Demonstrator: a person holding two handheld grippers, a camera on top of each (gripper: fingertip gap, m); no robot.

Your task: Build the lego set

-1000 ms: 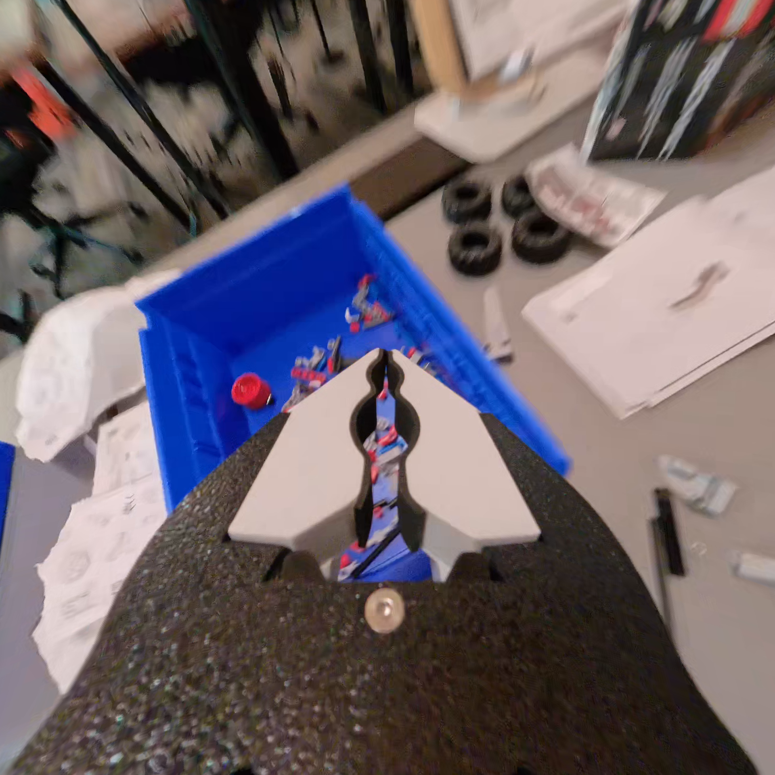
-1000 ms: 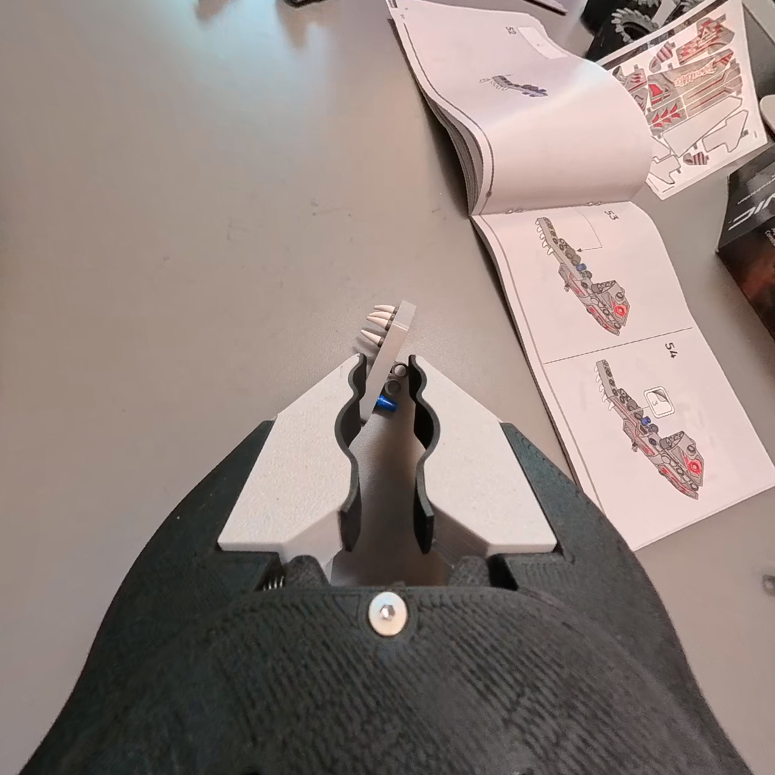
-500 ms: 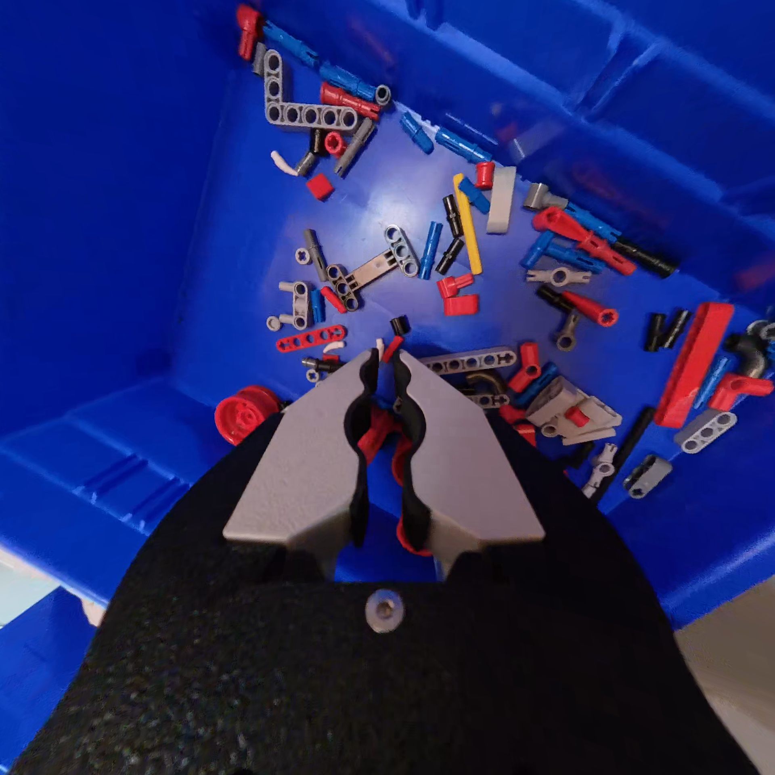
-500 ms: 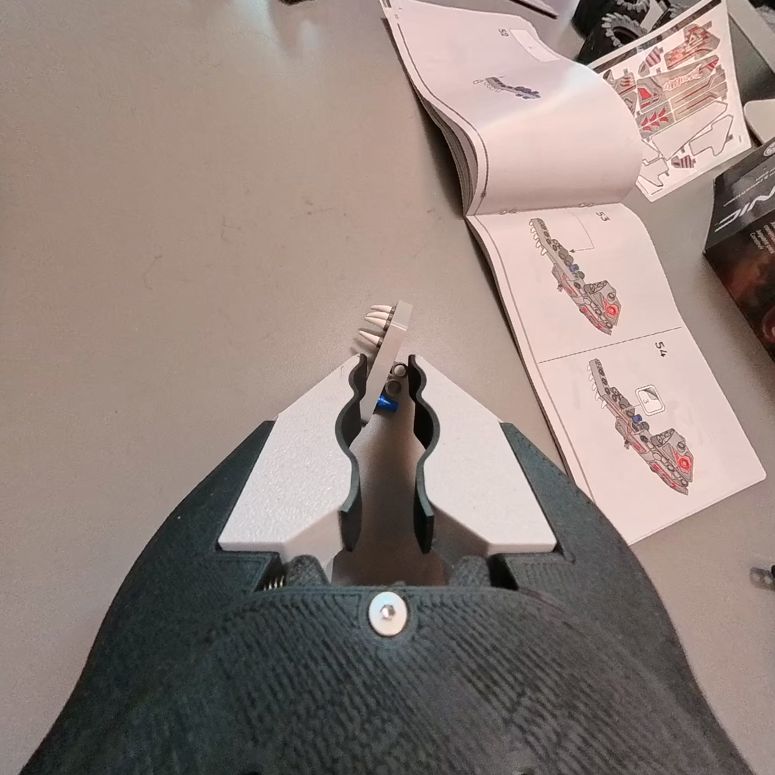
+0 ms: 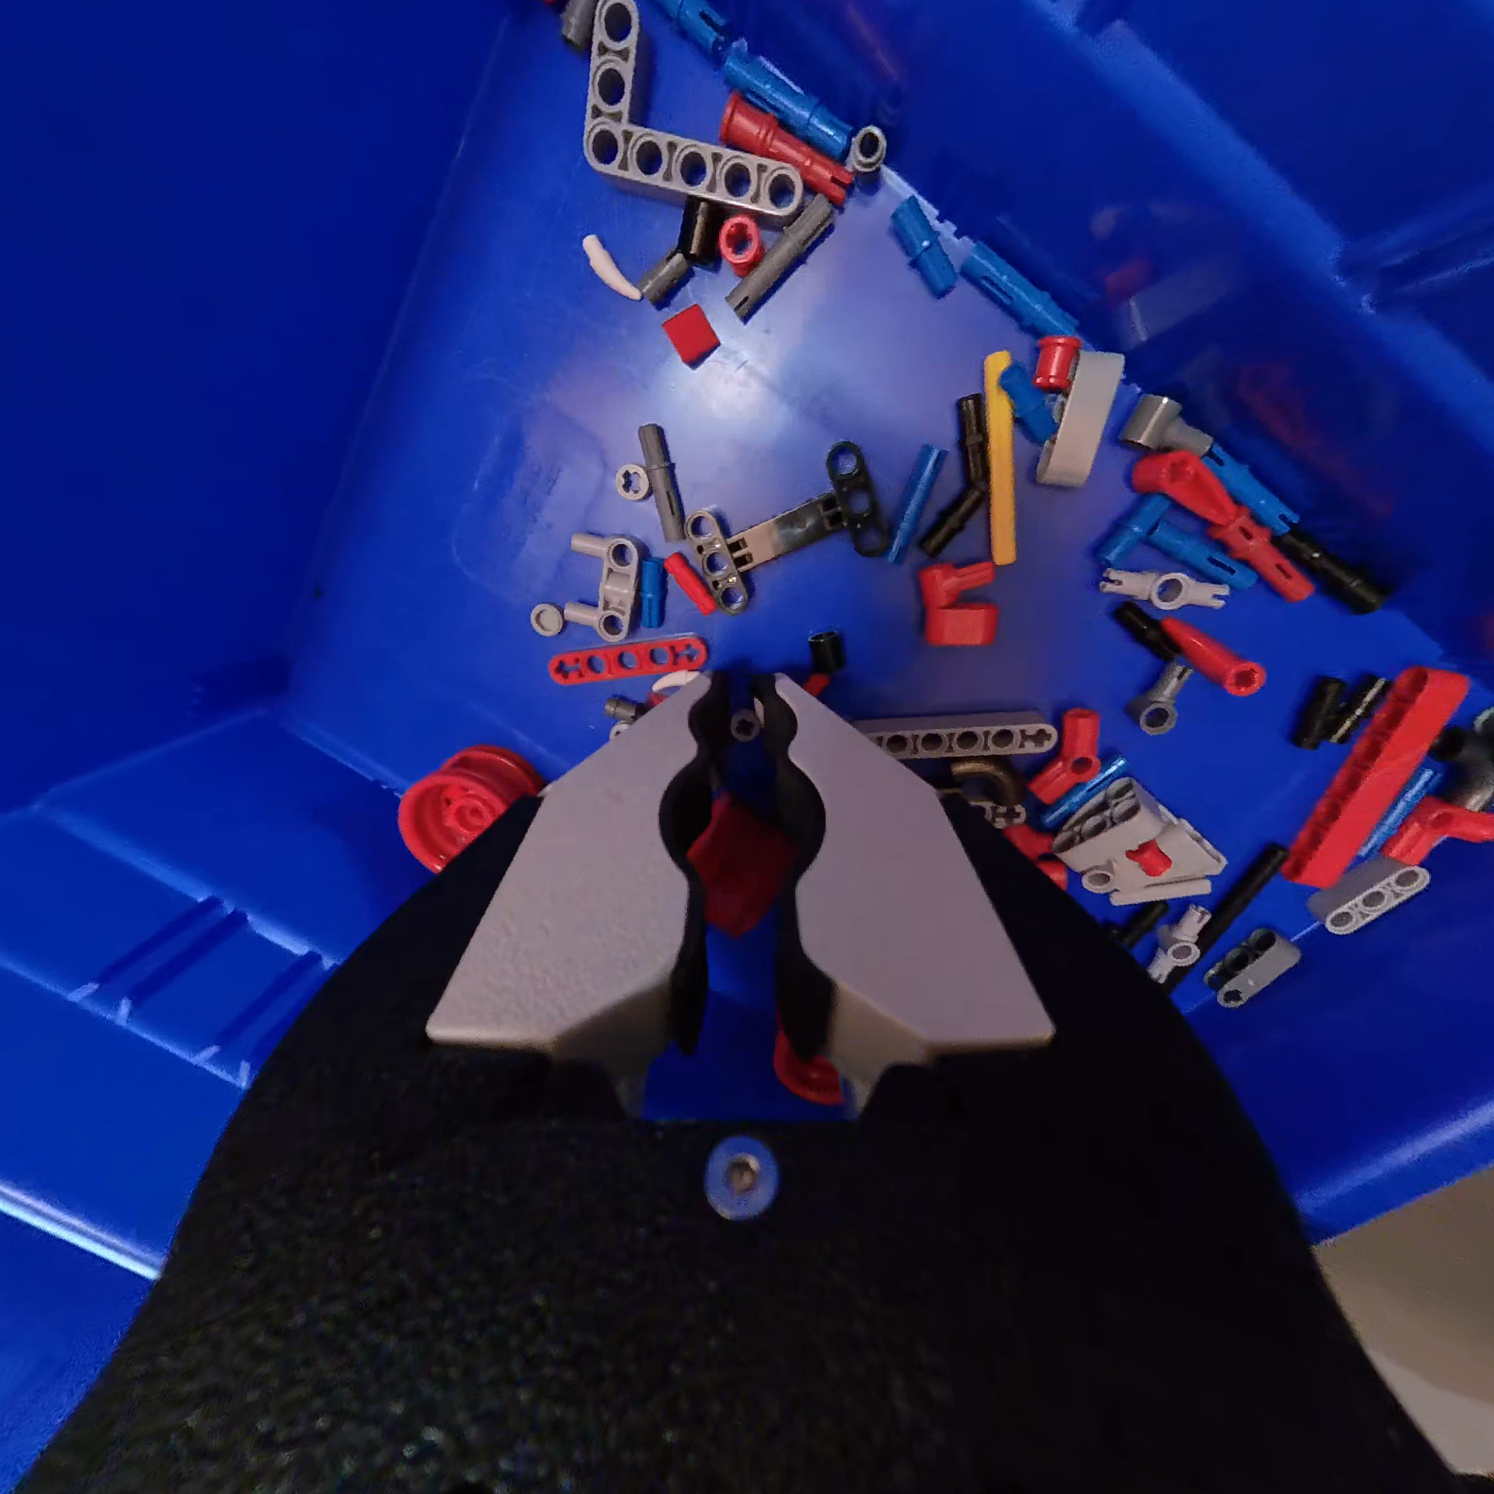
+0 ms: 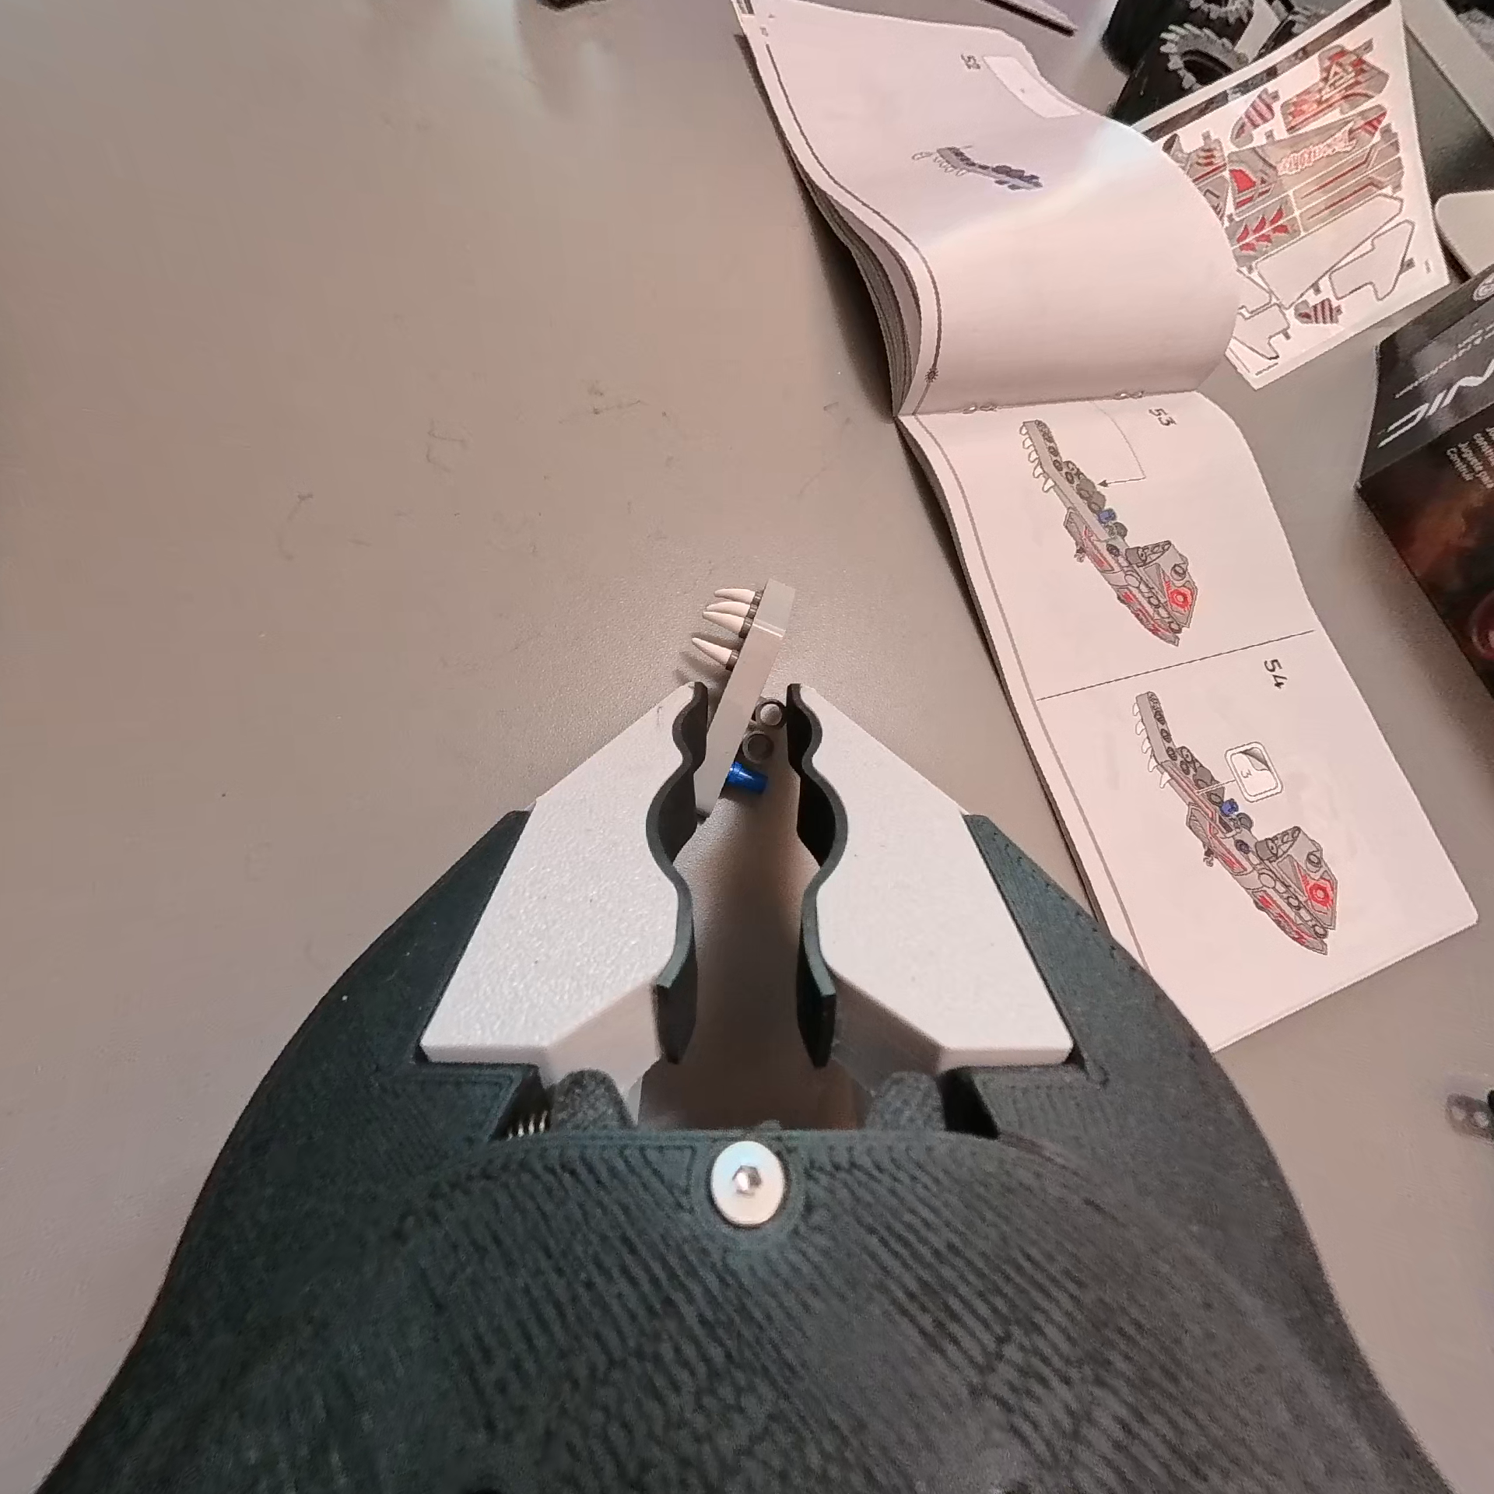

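In the left wrist view my left gripper (image 5: 742, 687) is down inside the blue bin (image 5: 202, 404), low over its floor. Its jaws stand a narrow gap apart, and a small grey piece (image 5: 744, 722) lies on the floor between the tips. A red piece (image 5: 734, 873) shows below, between the fingers. Several loose red, grey, blue and black lego pieces (image 5: 954, 517) are scattered ahead. In the right wrist view my right gripper (image 6: 745, 699) is shut on a grey lego assembly (image 6: 756, 647) with white teeth (image 6: 728, 610), held above the grey table (image 6: 323, 404).
A red wheel hub (image 5: 465, 808) lies left of the left fingers. The bin walls rise on the left and far side. To the right gripper's right lie an open instruction booklet (image 6: 1132, 647), a sticker sheet (image 6: 1334, 162), a black box (image 6: 1439, 453) and black tyres (image 6: 1172, 48). Across from one pair of fingers to the other is roughly 50 centimetres. The red wheel hub (image 5: 465, 808) is closer to my left gripper, around 7 centimetres from its tips; the right tips are 60 centimetres off.
My left gripper has gone from above the bin down into it and closer to the pieces, and its jaws have parted slightly. The right gripper has barely moved, still holding the assembly.
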